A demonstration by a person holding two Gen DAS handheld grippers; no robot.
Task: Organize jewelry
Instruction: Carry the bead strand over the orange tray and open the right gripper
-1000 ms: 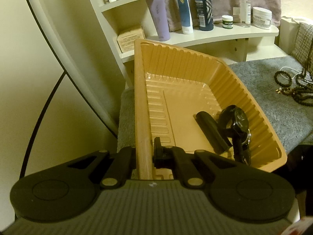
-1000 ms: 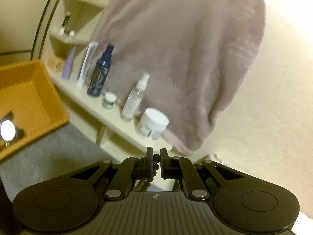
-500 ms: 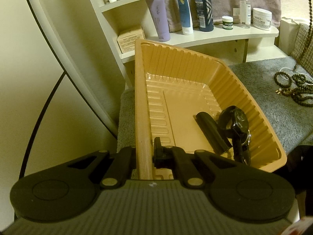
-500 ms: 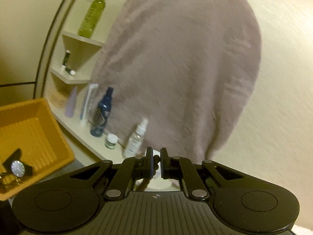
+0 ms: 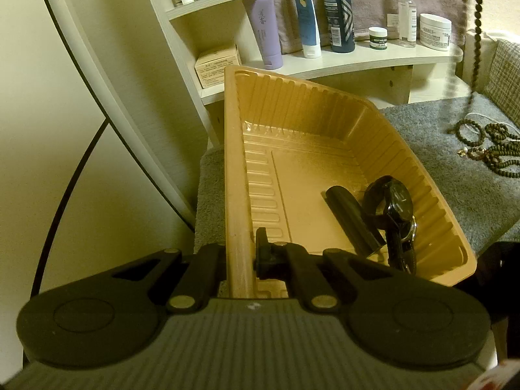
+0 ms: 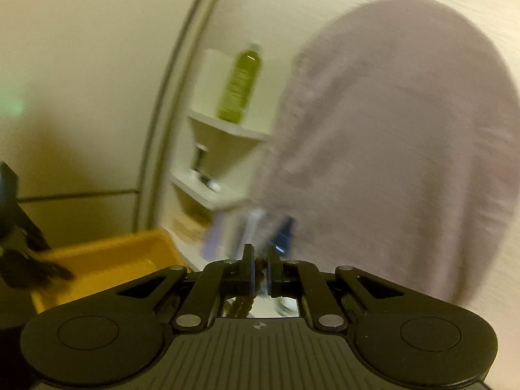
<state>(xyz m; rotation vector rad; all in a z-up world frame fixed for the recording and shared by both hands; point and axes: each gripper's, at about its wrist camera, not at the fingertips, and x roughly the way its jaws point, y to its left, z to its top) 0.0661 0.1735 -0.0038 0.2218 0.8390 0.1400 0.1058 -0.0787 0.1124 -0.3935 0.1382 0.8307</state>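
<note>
My left gripper [image 5: 240, 256] is shut on the near left rim of the orange tray [image 5: 235, 149], which rests on a grey mat. A black watch [image 5: 395, 211] and a black tube [image 5: 352, 224] lie in the tray's near right corner. My right gripper [image 6: 259, 268] is shut on a dark bead strand [image 6: 242, 304], raised high. In the left wrist view the strand [image 5: 477, 26] hangs down at the far right. More bead bracelets [image 5: 490, 149] lie on the mat.
A curved white shelf [image 5: 341, 61] behind the tray holds several bottles and jars. A mauve towel [image 6: 390, 149] hangs over it. A green bottle [image 6: 240, 87] stands on an upper shelf. The grey mat [image 5: 455, 175] extends right of the tray.
My right gripper has risen and swung left with the bead strand; the strand now hangs into the left wrist view. The left gripper and tray have stayed put.
</note>
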